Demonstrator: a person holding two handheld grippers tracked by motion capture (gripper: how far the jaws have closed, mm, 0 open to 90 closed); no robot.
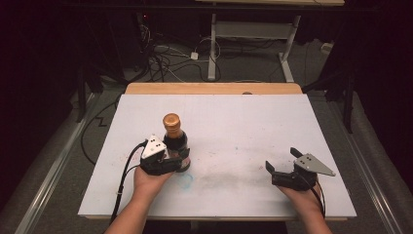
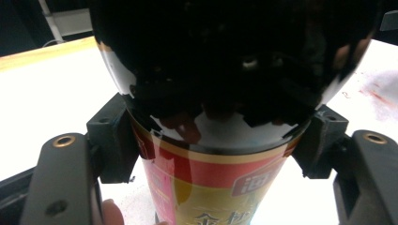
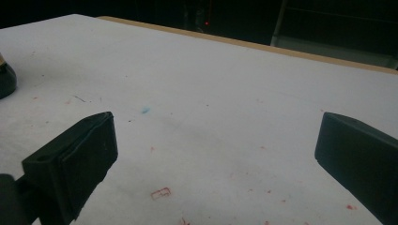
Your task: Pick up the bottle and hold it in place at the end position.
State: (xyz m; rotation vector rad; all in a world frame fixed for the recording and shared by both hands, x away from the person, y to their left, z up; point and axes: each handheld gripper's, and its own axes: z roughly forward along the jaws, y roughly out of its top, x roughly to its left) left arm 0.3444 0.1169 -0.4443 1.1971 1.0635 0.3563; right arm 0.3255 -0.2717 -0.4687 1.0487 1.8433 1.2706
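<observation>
The left hand-held gripper (image 1: 176,161) pinches the lower body of a dark glass bottle with a copper-coloured cap and red-and-gold label (image 1: 173,134), which stands upright on the white-topped bench (image 1: 243,126), left of centre. The right hand-held gripper (image 1: 281,160) rests well apart, its jaws spread wide and holding nothing.
</observation>
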